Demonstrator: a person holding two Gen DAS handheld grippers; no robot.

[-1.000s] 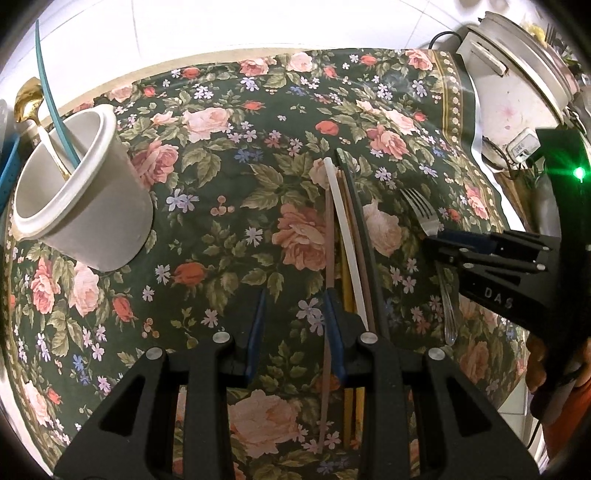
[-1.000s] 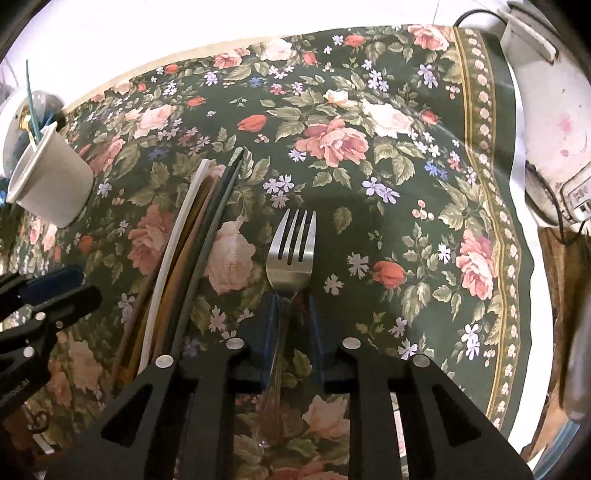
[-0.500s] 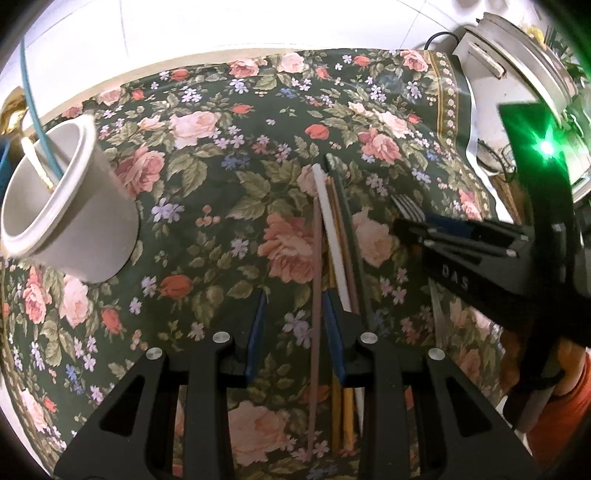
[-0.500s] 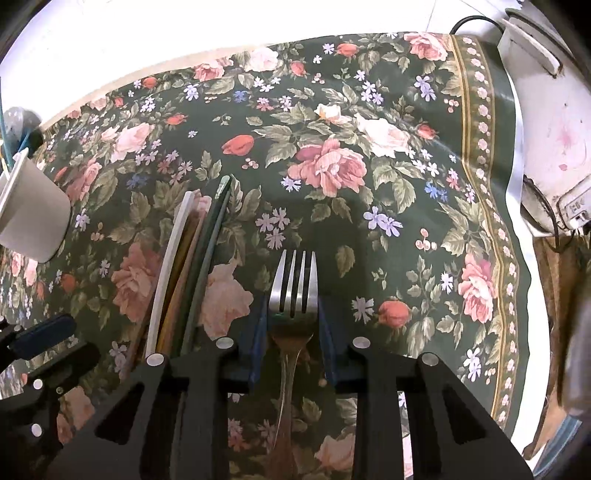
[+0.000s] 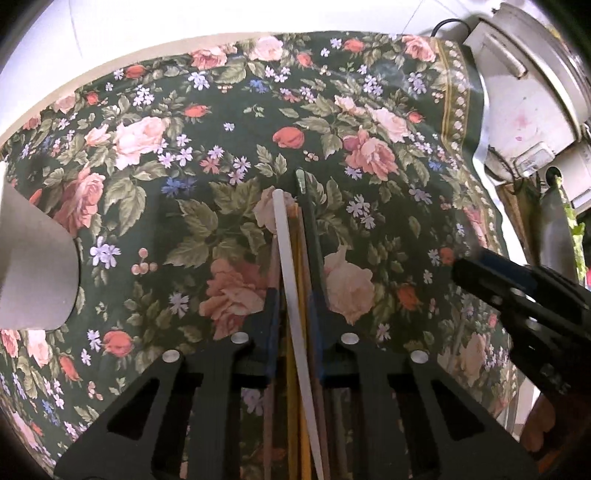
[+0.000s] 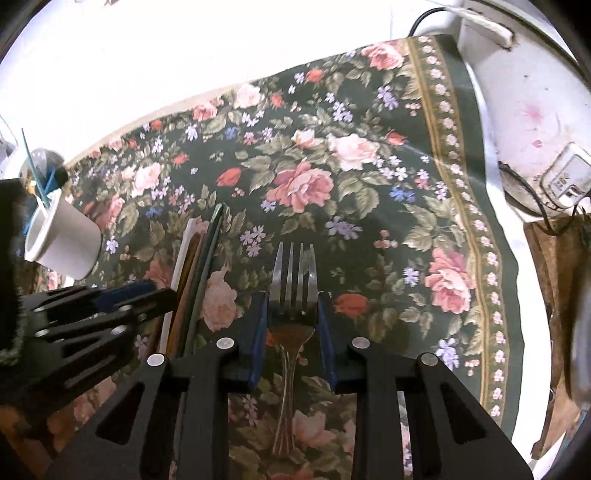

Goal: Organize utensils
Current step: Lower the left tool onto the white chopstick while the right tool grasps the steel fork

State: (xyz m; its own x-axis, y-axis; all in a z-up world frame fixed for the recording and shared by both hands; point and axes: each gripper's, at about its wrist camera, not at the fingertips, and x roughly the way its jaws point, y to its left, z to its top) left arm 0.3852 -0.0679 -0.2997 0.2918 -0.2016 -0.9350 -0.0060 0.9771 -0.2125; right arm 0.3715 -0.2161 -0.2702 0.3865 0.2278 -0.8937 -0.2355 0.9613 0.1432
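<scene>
A bundle of chopsticks, white, yellow, brown and dark green, lies on the floral tablecloth. My left gripper is open and low, its fingers on either side of the bundle. A silver fork lies to the right of the chopsticks. My right gripper is open, its blue pads flanking the fork's head. A white utensil cup with a teal stick in it stands at the far left; its side shows in the left wrist view.
A white rice cooker with a cord stands beyond the cloth's right edge. A white tiled wall runs behind the table. The left gripper's body sits close beside the right gripper.
My left gripper has shifted right and down until the chopstick bundle lies between its fingers. My right gripper has moved forward along the fork, from its handle to its head.
</scene>
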